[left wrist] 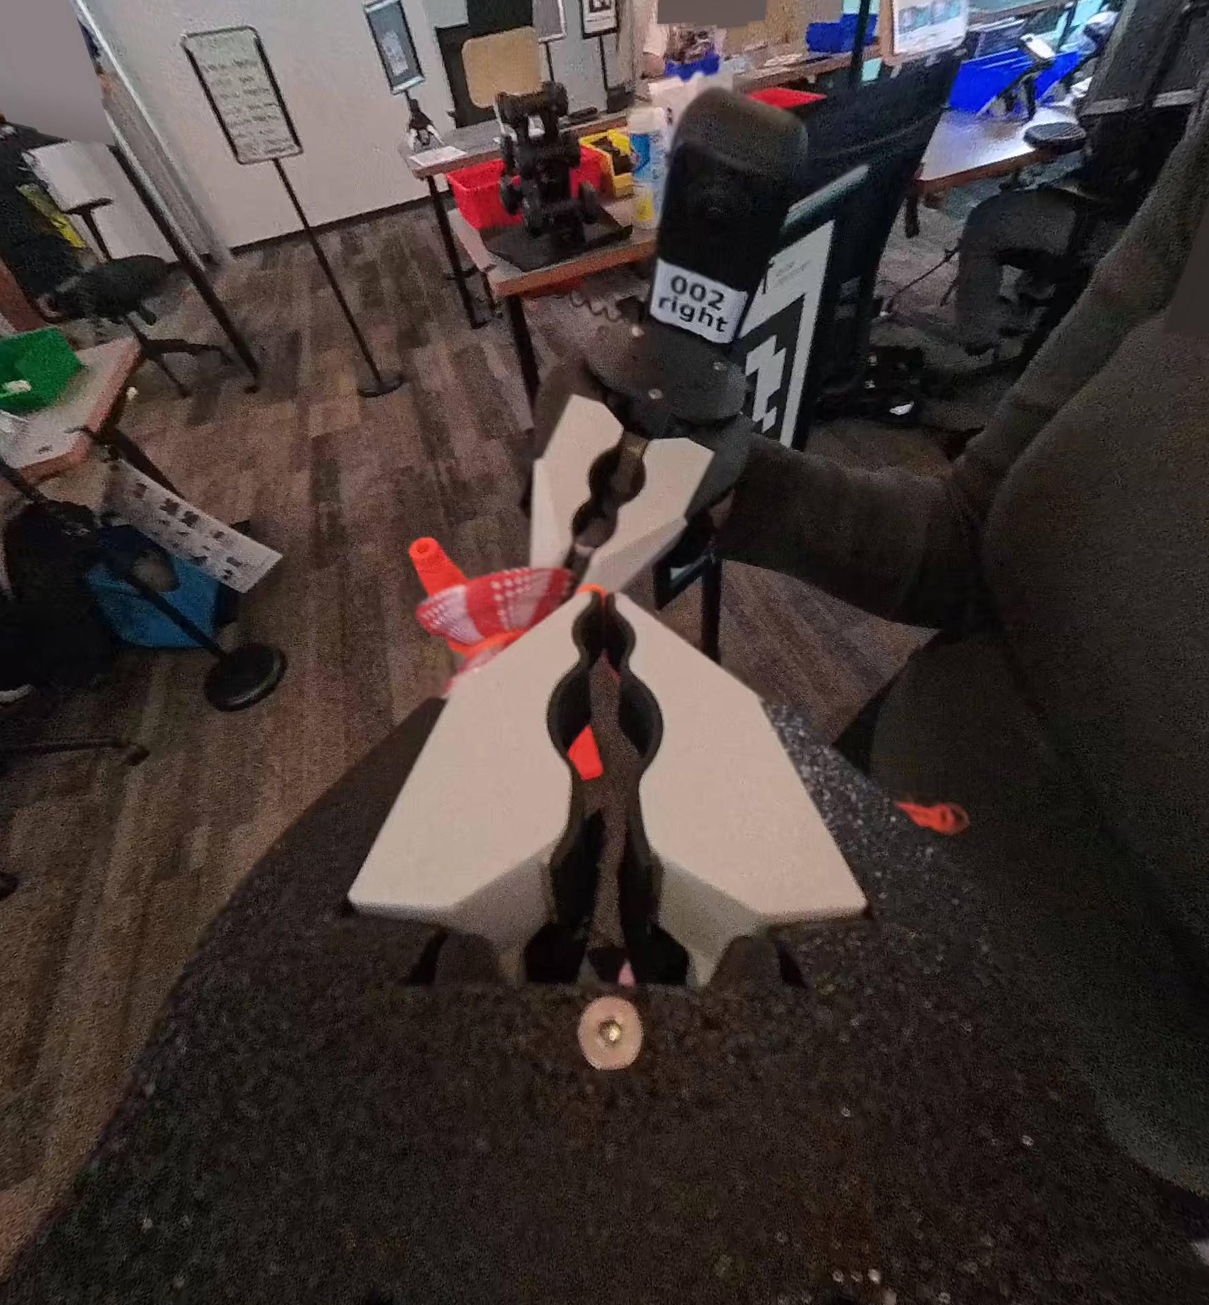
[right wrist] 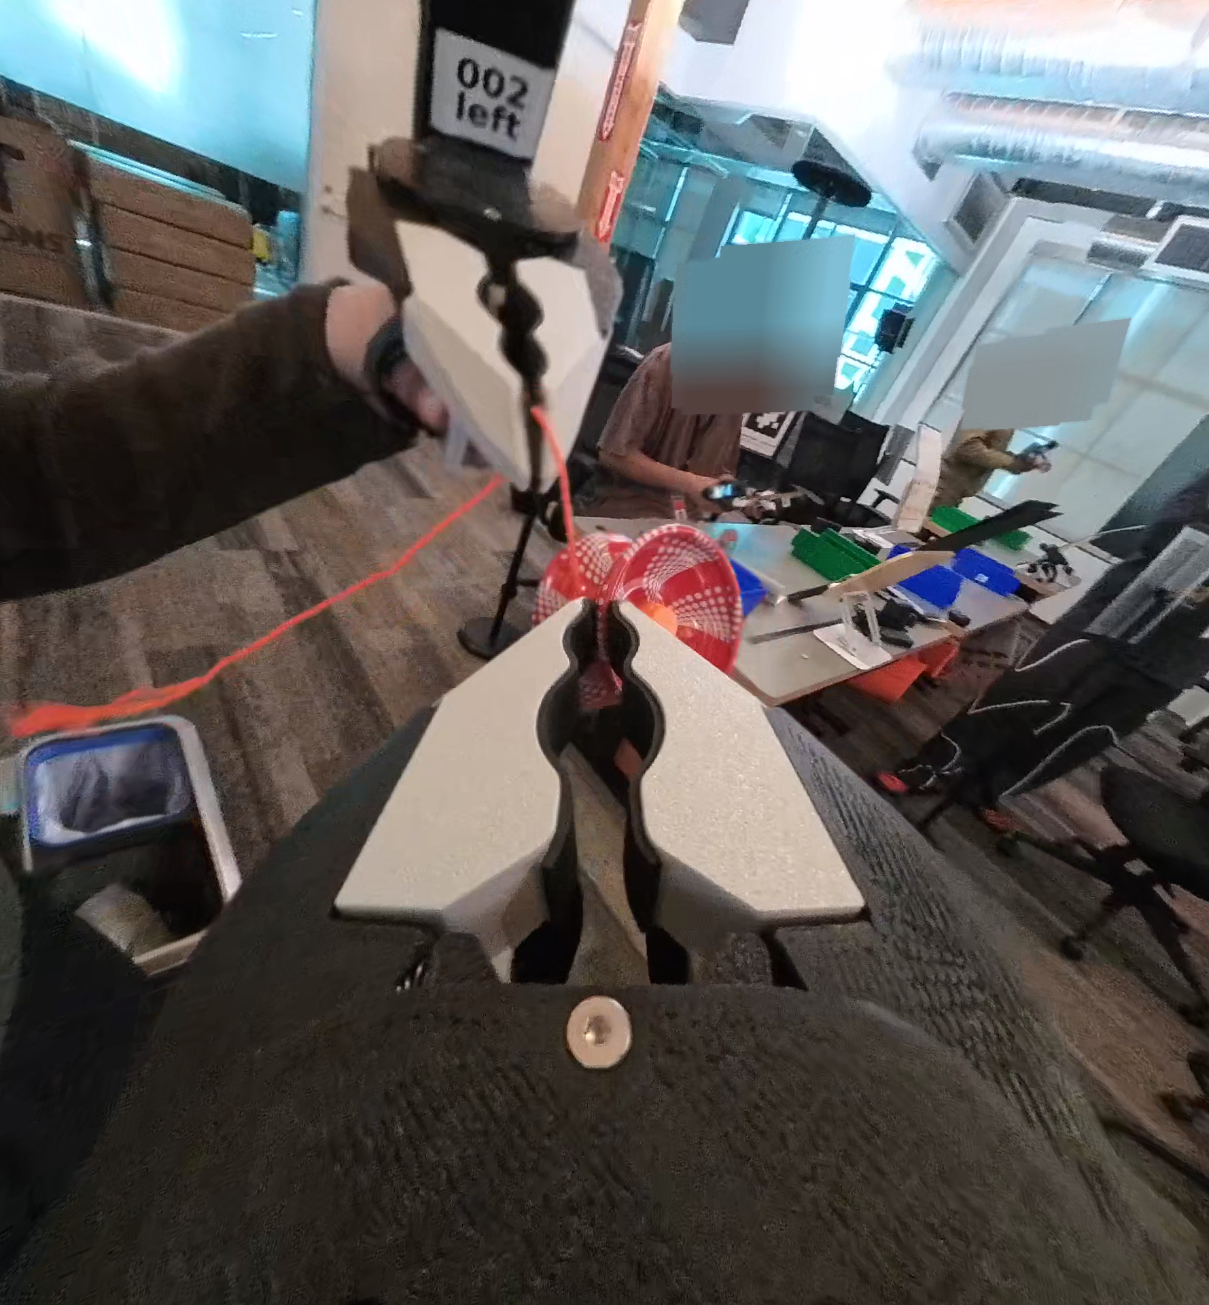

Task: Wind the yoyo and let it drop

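Left wrist view: office floor behind. Left gripper (left wrist: pixel 605 600) clenched on the string (left wrist: pixel 591 590) at centre, touching the yoyo (left wrist: pixel 492 604); a slipping pinch would undo the winding.

Right wrist view: right gripper (right wrist: pixel 605 607) grips the yoyo (right wrist: pixel 672 586) at centre; trailing slack string (right wrist: pixel 347 593), left, could tangle.

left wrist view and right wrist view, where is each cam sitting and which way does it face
Left wrist view: on the left gripper, facing the floor and tables; the right gripper and a dark sleeve show.
Right wrist view: on the right gripper, facing desks and seated people; the left gripper and sleeve show.
Shared: the red yoyo and its orange string.
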`<move>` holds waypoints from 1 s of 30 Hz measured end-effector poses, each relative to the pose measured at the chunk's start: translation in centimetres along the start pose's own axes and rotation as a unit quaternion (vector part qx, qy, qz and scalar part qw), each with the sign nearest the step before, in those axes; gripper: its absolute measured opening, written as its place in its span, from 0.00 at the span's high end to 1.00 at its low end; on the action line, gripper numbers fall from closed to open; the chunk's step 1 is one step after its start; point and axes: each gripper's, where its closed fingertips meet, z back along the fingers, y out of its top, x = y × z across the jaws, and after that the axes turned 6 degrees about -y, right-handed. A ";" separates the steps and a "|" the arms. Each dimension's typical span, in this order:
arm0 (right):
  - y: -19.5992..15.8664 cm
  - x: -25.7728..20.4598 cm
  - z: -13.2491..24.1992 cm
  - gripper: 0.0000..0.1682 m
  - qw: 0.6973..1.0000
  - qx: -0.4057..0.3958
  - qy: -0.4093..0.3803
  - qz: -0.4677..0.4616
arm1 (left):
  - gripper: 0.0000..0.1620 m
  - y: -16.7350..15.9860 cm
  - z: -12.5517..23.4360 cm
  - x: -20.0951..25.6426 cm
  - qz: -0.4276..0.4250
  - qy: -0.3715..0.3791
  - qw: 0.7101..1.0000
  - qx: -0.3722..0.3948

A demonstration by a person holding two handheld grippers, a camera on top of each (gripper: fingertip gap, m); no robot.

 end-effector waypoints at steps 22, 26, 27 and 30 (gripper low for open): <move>-0.7 2.3 0.5 0.99 0.998 -0.006 -0.069 -0.005 | 1.00 -1.5 -2.2 1.4 0.021 -0.040 0.999 -0.020; -1.2 -0.4 0.2 0.99 0.999 -0.041 0.011 0.012 | 1.00 -0.4 0.4 -1.4 -0.026 0.042 0.997 -0.057; -1.1 -1.1 0.3 0.99 0.998 -0.042 0.035 0.005 | 1.00 -0.7 1.0 -2.2 -0.030 0.067 0.994 -0.080; 2.3 -2.9 0.5 0.99 0.990 0.059 0.105 -0.069 | 1.00 -3.2 1.5 -4.1 -0.036 0.106 0.981 -0.160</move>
